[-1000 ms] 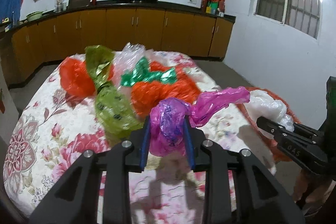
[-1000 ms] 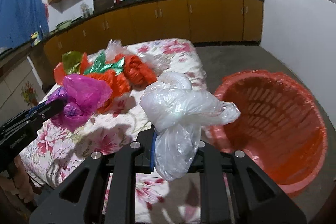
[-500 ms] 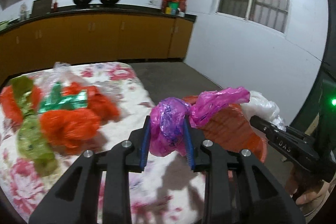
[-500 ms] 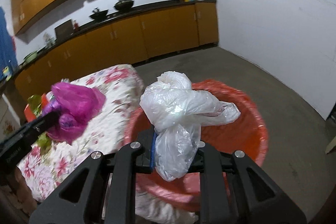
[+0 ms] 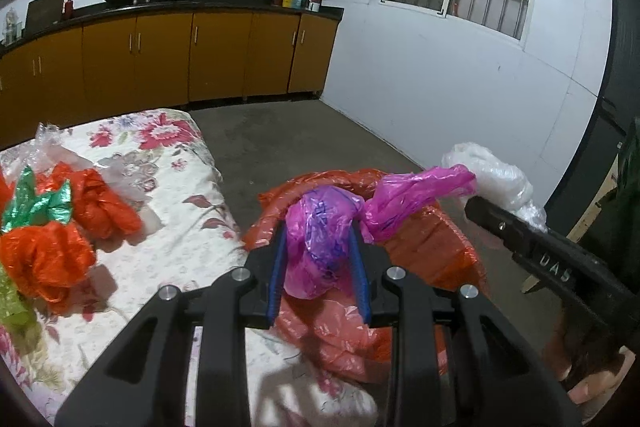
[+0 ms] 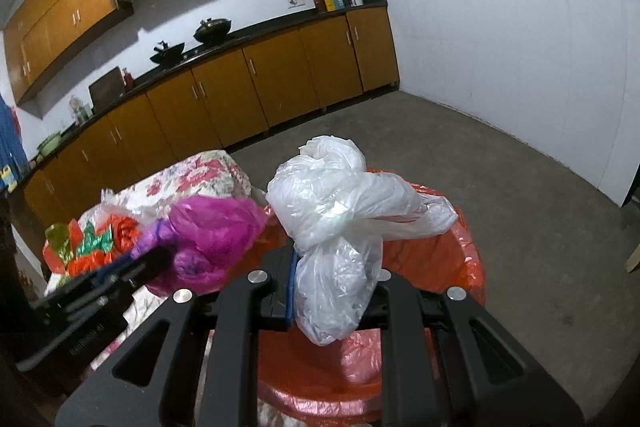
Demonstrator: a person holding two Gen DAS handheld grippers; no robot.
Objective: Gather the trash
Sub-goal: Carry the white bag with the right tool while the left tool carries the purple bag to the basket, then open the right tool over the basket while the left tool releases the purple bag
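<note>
Magenta plastic bag (image 5: 320,243) being pinched in the left tongs (image 5: 318,267), hanging just above the orange basket (image 5: 440,251); crumpled white bag (image 6: 340,227) being pinched in the right tongs (image 6: 332,291), likewise over the rim. Best carrying both well past the rim before spreading, releasing one at a time, avoiding tangling the loose tails. More bags waiting on the floral bed (image 5: 168,227).

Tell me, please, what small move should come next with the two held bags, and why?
Probably open both grippers. The left gripper holds the magenta bag and the right gripper the white bag, both seemingly over the red basket, so they should drop in.
</note>
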